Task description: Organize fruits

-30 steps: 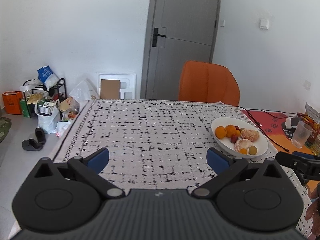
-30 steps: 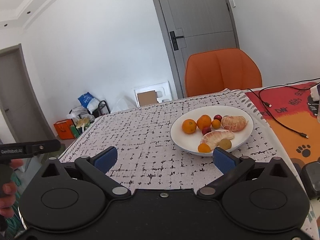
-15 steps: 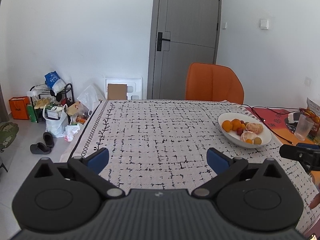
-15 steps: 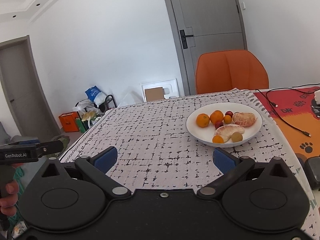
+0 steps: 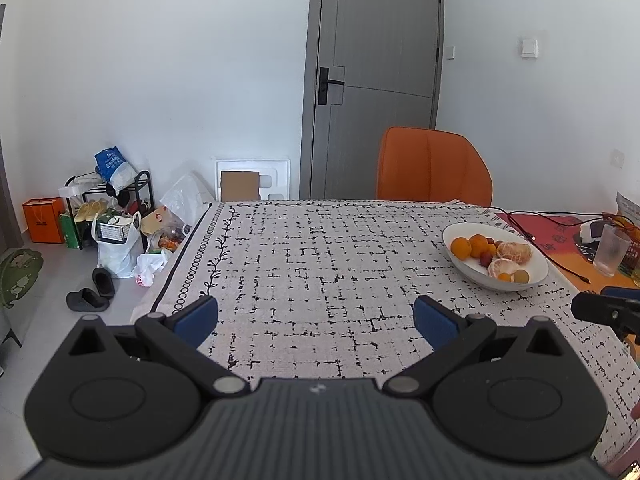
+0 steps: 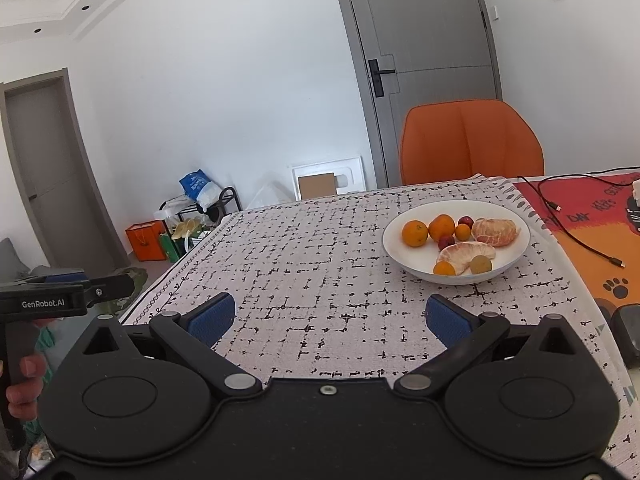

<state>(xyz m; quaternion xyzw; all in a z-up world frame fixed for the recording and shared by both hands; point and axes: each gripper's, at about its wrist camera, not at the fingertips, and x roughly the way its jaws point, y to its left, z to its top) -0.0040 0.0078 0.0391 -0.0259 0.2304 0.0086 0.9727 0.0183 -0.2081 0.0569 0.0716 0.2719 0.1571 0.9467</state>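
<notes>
— Both grippers have pulled back; the white plate (image 6: 516,258) of fruit now sits smaller, right of centre.

— And the claws?

— Left gripper (image 5: 316,320) and right gripper (image 6: 330,318) spread wide, empty; one greenish fruit (image 6: 481,264), possibly a plum.

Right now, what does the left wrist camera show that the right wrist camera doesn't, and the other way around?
Only the left wrist view shows the cup right of the plate, the slippers on the floor, and the open left gripper. Only the right wrist view shows the second door, the paw print on the orange mat, a hand holding the left handle, and the open right gripper. Both show the plate of fruit, the tablecloth, the orange chair and the grey door.
</notes>
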